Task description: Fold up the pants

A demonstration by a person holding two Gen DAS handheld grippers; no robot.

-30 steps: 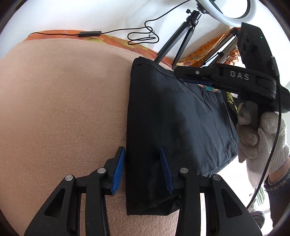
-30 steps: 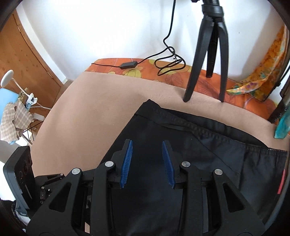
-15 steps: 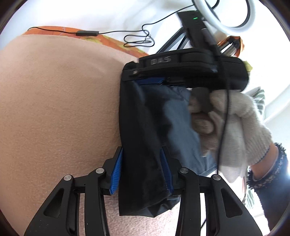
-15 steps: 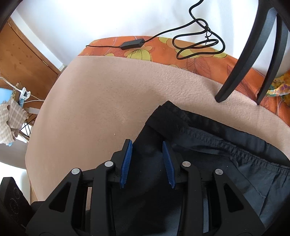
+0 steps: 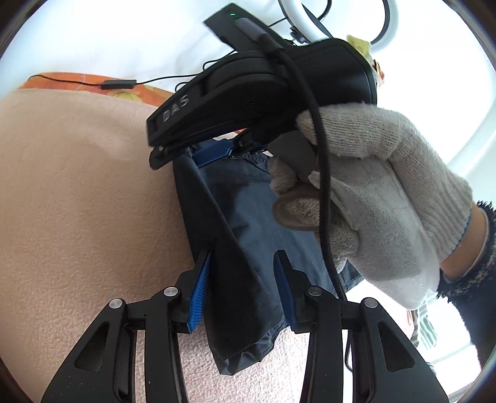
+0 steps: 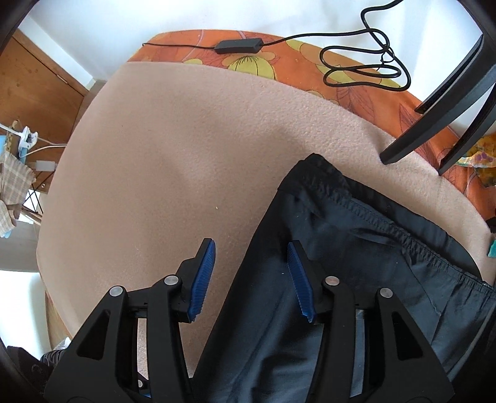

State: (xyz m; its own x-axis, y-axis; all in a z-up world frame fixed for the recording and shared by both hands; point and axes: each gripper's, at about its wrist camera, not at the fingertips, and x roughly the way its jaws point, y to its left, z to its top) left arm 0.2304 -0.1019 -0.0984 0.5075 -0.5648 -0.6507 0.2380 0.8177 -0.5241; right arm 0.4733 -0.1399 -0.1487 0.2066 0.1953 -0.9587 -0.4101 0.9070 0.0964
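Dark navy pants (image 5: 248, 223) lie folded on a beige blanket (image 5: 80, 192). My left gripper (image 5: 243, 279) is open, its blue pads straddling the pants' near folded edge. My right gripper (image 5: 214, 152), held by a gloved hand (image 5: 372, 198), hovers over the far end of the pants. In the right wrist view the right gripper (image 6: 251, 276) is open, its jaws astride the left edge of the pants (image 6: 356, 257) below the elastic waistband (image 6: 328, 186).
An orange floral cloth (image 6: 279, 62) with a black cable and adapter (image 6: 238, 45) lies at the far edge. Black tripod legs (image 6: 434, 124) stand on the blanket beyond the waistband. A ring light (image 5: 313, 28) is above. A wooden door (image 6: 34, 90) is at left.
My right gripper has swung left across the pants to their left edge near the waistband. The pants' left edge has risen between my left gripper's pads.
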